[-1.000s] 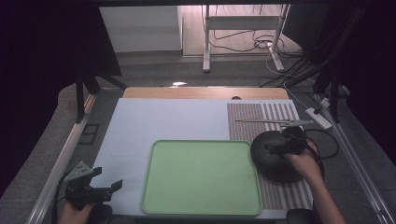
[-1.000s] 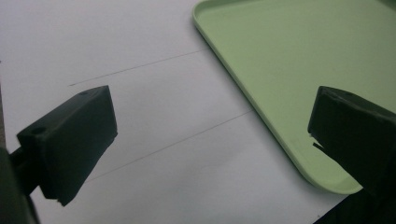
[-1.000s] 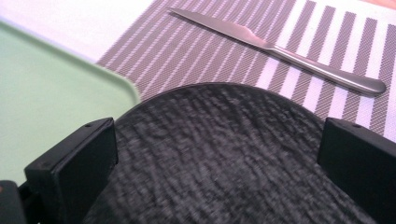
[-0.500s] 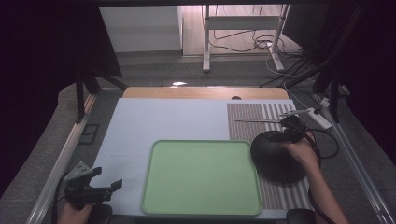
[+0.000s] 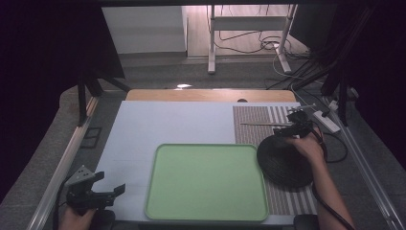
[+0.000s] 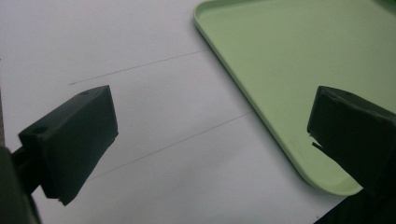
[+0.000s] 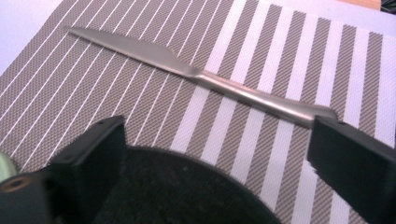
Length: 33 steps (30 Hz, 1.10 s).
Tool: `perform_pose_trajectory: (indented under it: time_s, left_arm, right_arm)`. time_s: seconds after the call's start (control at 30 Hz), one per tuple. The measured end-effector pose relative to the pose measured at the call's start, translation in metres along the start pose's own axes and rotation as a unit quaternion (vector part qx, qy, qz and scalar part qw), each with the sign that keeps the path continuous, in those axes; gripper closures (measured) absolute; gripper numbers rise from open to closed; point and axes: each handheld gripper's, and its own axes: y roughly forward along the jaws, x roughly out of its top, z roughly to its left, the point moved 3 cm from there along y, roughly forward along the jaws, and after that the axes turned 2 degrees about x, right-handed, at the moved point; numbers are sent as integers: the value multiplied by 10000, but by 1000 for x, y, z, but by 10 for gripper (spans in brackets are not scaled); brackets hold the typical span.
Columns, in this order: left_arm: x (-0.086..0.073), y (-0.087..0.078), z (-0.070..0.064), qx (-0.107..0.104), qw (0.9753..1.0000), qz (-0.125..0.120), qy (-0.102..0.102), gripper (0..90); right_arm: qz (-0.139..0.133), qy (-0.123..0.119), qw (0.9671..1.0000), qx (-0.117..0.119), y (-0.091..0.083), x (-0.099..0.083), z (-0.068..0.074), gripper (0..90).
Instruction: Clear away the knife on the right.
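Your right gripper [image 5: 290, 125] left the black plate [image 5: 283, 163] and advanced toward the knife [image 7: 196, 74], fingers wide and empty. That knife lay crosswise on the striped placemat [image 7: 261, 56], handle nearest your right finger [image 7: 355, 163]. Left gripper [image 5: 103, 191] idled wide, far away.

Brushed-metal knife [image 7: 196, 74], woven placemat [image 7: 116, 107]

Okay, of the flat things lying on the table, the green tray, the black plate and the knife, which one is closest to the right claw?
The knife: its handle end lies beside one finger of the open right claw.
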Motion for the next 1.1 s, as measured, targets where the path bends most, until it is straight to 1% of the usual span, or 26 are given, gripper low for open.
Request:
perform_pose_trajectory:
  time_s: [0.03, 0.07, 0.1, 0.2, 0.23, 0.27, 0.3, 0.33, 0.37, 0.4, 0.43, 0.47, 0.5, 0.63, 0.73, 0.83, 0.87, 0.9, 0.93, 0.97, 1.0, 1.07, 1.1]
  left_arm:
    - [0, 0, 0, 1, 10000, 3, 3, 19]
    - [0, 0, 0, 2, 10000, 8, 11, 19]
    - [0, 0, 0, 1, 10000, 10, 14, 19]
    - [0, 0, 0, -1, 10000, 18, 19, 21]
    - [0, 0, 0, -2, 10000, 20, 21, 21]
    - [0, 0, 0, -2, 10000, 20, 21, 21]
    - [0, 0, 0, -3, 10000, 22, 21, 21]
    - [0, 0, 0, -4, 10000, 23, 22, 22]
    - [0, 0, 0, -2, 10000, 24, 21, 22]
    - [0, 0, 0, -1, 10000, 26, 21, 23]
    - [0, 0, 0, -2, 10000, 28, 24, 23]
    - [0, 0, 0, -1, 10000, 29, 25, 23]
    - [0, 1, 0, -1, 10000, 31, 22, 24]
    - [0, 1, 0, -3, 10000, 31, 19, 24]
    - [0, 1, 0, -4, 10000, 33, 12, 26]
    - [0, 1, 0, -6, 10000, 35, 15, 27]
    - [0, 1, 0, -5, 10000, 35, 15, 28]
    - [0, 1, 0, -8, 10000, 35, 14, 28]
    - [0, 1, 0, -8, 10000, 36, 10, 29]
    - [0, 1, 0, -9, 10000, 32, 0, 29]
    - [0, 1, 0, -14, 10000, 32, -13, 30]
    - [0, 1, 1, -16, 10000, 31, -21, 31]
    - [0, 1, 1, -18, 10000, 29, -27, 32]
  right_arm:
    - [-9, 6, 10000, 23, 1, 1, -2, 136]
    - [23, 10, 10000, 94, 2, 3, -6, 261]
    - [23, 10, 10000, 94, 2, 3, -6, 261]
    - [78, 56, 9998, 194, 5, 6, -13, 436]
    - [162, 98, 9996, 205, 8, 8, -17, 523]
    - [216, 121, 9994, 223, 10, 9, -20, 560]
    - [216, 121, 9994, 223, 10, 9, -20, 560]
    - [256, 166, 9992, 268, 11, 10, -22, 600]
    - [278, 192, 9989, 321, 13, 10, -24, 655]
    - [328, 187, 9987, 353, 16, 12, -29, 758]
    - [328, 187, 9987, 353, 16, 12, -29, 758]
    - [383, 120, 9986, 351, 18, 14, -32, 857]
    - [401, 90, 9987, 312, 19, 15, -34, 893]
    - [397, 123, 9989, 204, 24, 19, -43, 897]
    - [406, 158, 9989, 196, 26, 21, -47, 897]
    - [450, 175, 9987, 159, 32, 23, -53, 897]
    - [487, 167, 9986, 96, 36, 24, -57, 897]
    - [487, 167, 9986, 96, 36, 24, -57, 897]
    - [496, 198, 9985, 77, 40, 25, -62, 897]
    - [496, 198, 9985, 77, 40, 25, -62, 897]
    - [540, 189, 9983, 49, 43, 25, -66, 897]
    - [576, 178, 9982, 27, 45, 25, -67, 897]
    - [567, 198, 9982, 68, 46, 25, -69, 897]
